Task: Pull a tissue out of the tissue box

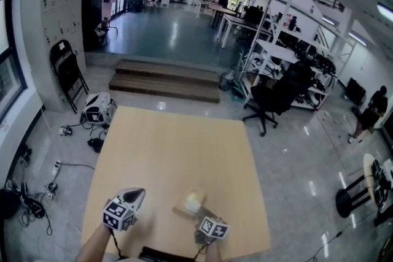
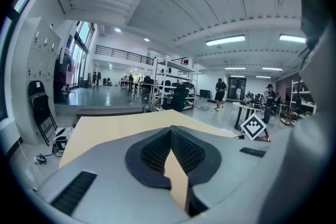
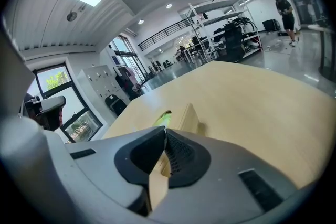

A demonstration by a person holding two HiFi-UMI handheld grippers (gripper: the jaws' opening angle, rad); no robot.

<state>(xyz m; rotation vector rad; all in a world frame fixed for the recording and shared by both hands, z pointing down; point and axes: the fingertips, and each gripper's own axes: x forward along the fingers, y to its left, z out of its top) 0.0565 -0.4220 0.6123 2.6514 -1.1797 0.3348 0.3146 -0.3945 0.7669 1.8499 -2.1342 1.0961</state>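
A tan tissue box [image 1: 186, 208] lies near the front edge of the wooden table [image 1: 178, 150], with a pale tissue [image 1: 196, 198] sticking up from it. My right gripper [image 1: 201, 215] reaches the box from the near side. In the right gripper view its jaws are closed together [image 3: 165, 131], and the greenish-white tissue [image 3: 164, 117] rises straight off their tips, with the box [image 3: 188, 116] just behind. My left gripper [image 1: 135, 195] hovers to the left of the box, well apart from it. Its jaws [image 2: 171, 131] meet at the tips with nothing between them.
A dark flat object [image 1: 164, 253] lies at the table's front edge between the person's arms. Off the table stand a black office chair [image 1: 277, 97], wooden steps [image 1: 166, 80], a folding chair [image 1: 67, 73] and a white device with cables [image 1: 97, 108] on the floor.
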